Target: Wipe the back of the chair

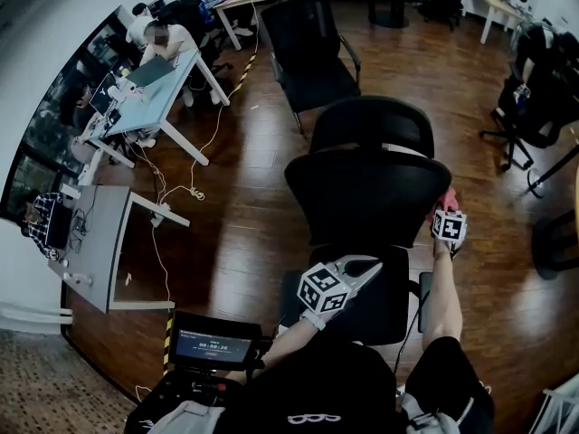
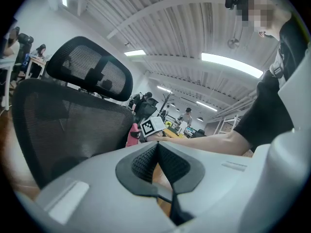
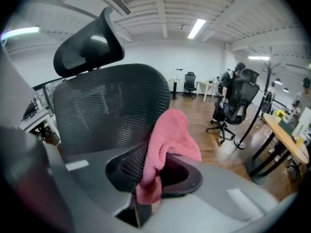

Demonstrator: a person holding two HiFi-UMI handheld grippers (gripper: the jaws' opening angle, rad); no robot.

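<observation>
My right claw point(image 3: 151, 154) pinches the pink cloth point(image 3: 171, 132), and the chair back point(image 3: 107, 106) is just ahead of it. My left claw point(image 2: 157, 149) is closed tight and empty.

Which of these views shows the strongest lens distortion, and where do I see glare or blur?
Head view: strongest fisheye, the wall bows along the left edge; light dim, no glare. Left gripper view: ceiling lamp blown out white, near foreground soft. Right gripper view: dark round vignette, pink cloth sharp.
</observation>
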